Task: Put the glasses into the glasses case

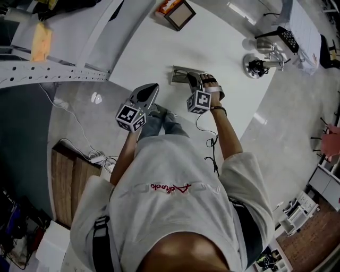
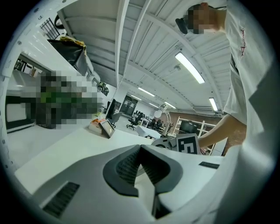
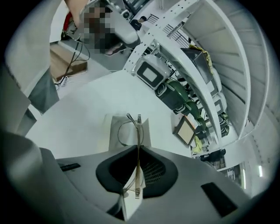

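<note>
On the white table (image 1: 223, 48) lies the grey glasses case (image 1: 180, 74), open; in the right gripper view the case (image 3: 145, 131) sits straight ahead of the jaws. My right gripper (image 1: 195, 82) hangs over it, pointing steeply down. The right gripper (image 3: 138, 151) is shut on thin gold-rimmed glasses (image 3: 138, 127), whose lens loop and temple stick out past the jaw tips above the case. My left gripper (image 1: 151, 91) waits to the left of the case at the table's near edge. The left gripper (image 2: 141, 148) has its jaw tips touching and holds nothing.
A framed picture with an orange box (image 1: 176, 13) stands at the far side of the table. At the right are a metal stand (image 1: 260, 65) and a black tool. The floor on the left has cables (image 1: 95, 155) and a wooden board (image 1: 69, 180).
</note>
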